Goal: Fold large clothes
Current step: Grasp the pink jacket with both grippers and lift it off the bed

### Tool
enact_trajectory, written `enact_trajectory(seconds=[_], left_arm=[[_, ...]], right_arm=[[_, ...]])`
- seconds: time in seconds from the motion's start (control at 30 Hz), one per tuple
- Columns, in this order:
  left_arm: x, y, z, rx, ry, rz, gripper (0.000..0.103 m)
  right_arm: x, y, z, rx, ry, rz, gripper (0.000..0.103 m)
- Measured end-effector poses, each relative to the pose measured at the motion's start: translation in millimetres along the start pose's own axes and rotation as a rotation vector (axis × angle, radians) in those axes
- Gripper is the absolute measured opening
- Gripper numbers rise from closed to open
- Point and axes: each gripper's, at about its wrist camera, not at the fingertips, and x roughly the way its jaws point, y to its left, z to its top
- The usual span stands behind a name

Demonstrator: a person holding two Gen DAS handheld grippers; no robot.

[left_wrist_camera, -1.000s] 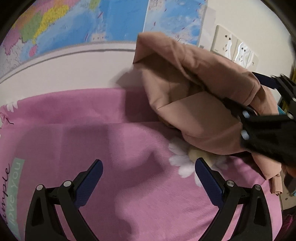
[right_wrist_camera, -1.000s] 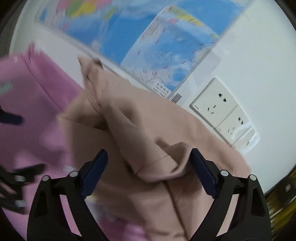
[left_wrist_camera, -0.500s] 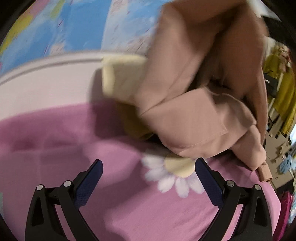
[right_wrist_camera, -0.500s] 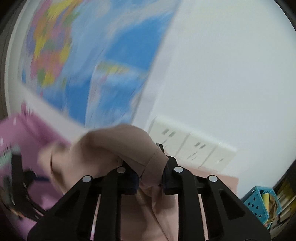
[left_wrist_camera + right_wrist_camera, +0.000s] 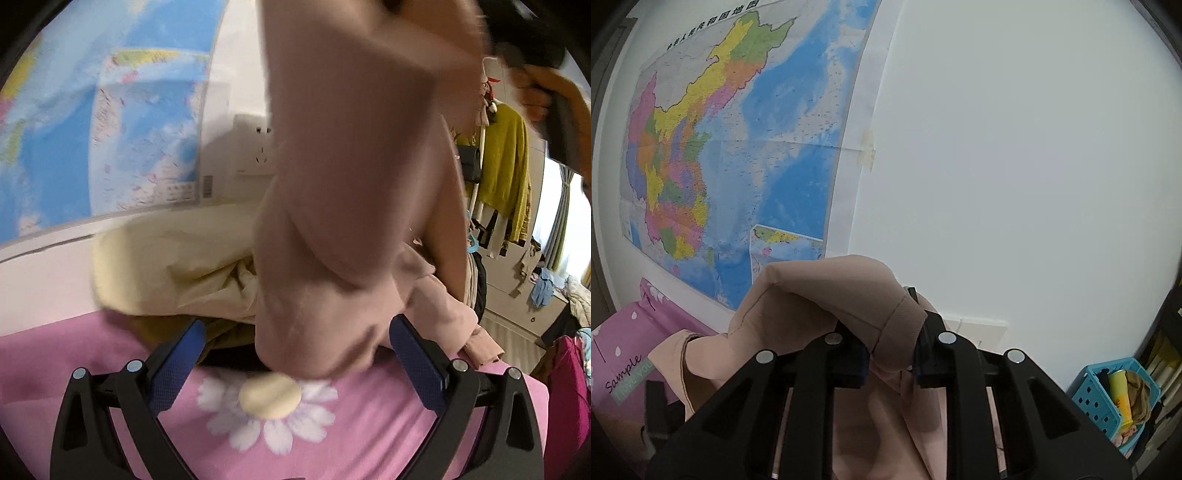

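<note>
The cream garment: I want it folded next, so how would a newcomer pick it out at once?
Find the pink daisy-print bedspread, then look to its far edge, below the wall map. The cream garment lies crumpled there, just left of the hanging dusty-pink garment. It is the only pale yellow cloth.

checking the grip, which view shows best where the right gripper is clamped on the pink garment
The right wrist view: the right gripper is shut on a hemmed fold of the pink garment. The left wrist view shows only blurred cloth hanging.

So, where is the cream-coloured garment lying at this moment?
In the left wrist view the cream garment lies left of centre by the wall, below the map, left of the hanging pink garment.
</note>
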Motion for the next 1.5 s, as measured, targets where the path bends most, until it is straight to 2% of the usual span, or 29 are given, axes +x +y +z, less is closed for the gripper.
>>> enact_trajectory(seconds=[0.03,0.07,0.1,0.13,0.17,0.23,0.3,0.4,0.43,0.5,0.63,0.73,0.87,1.0,1.1,1.2,1.27,1.4,1.5], left_arm=[[11,4,2,-0.021,0.017,0.017,0.096],[17,9,4,-0.044,0.019,0.005,0.089],[18,12,5,-0.060,0.010,-0.011,0.078],[20,14,9,-0.074,0.004,-0.024,0.045],[21,15,12,-0.082,0.012,-0.037,0.019],[15,16,22,-0.122,0.004,-0.068,0.012],[-5,16,39,-0.129,-0.053,-0.050,0.011],[-39,17,65,-0.152,-0.143,-0.070,0.010],[-60,20,78,-0.171,-0.200,-0.113,0.010],[-96,23,104,-0.188,-0.282,-0.148,0.010],[-174,18,143,-0.157,-0.432,-0.137,0.010],[-231,10,159,-0.124,-0.486,-0.122,0.010],[-313,-5,160,-0.071,-0.515,-0.025,0.010],[-401,-24,143,-0.019,-0.526,0.105,0.010],[-444,-31,128,0.020,-0.527,0.197,0.011],[-478,-38,114,0.046,-0.489,0.311,0.011],[-475,-32,108,0.045,-0.433,0.393,0.012],[-425,19,100,-0.047,-0.252,0.502,0.012],[-384,76,81,-0.147,-0.139,0.565,0.011]], right_arm=[[-5,-2,-1,0.004,-0.004,0.000,0.017],[-8,-2,-2,0.008,-0.006,-0.004,0.017],[-12,-4,-3,0.015,-0.008,-0.006,0.017],[-19,-9,-4,0.017,-0.011,-0.009,0.017],[-25,-11,-5,0.015,-0.013,-0.017,0.017],[-39,-17,-5,0.021,-0.021,-0.033,0.017],[-60,-25,-2,0.035,-0.046,-0.043,0.016],[-107,-32,11,0.050,-0.120,-0.047,0.016],[-128,-34,18,0.052,-0.155,-0.049,0.016],[-167,-35,31,0.052,-0.213,-0.056,0.016],[-232,-34,44,0.053,-0.298,-0.032,0.015],[-267,-26,45,0.040,-0.336,-0.007,0.015],[-296,-14,37,0.071,-0.353,0.104,0.015],[-309,4,20,0.118,-0.339,0.270,0.015],[-318,25,5,0.131,-0.357,0.406,0.015],[-305,49,-6,0.133,-0.341,0.479,0.016],[-275,58,-13,0.175,-0.293,0.526,0.016],[-185,82,-24,0.236,-0.147,0.575,0.017],[-95,107,-38,0.270,0.008,0.608,0.017]])
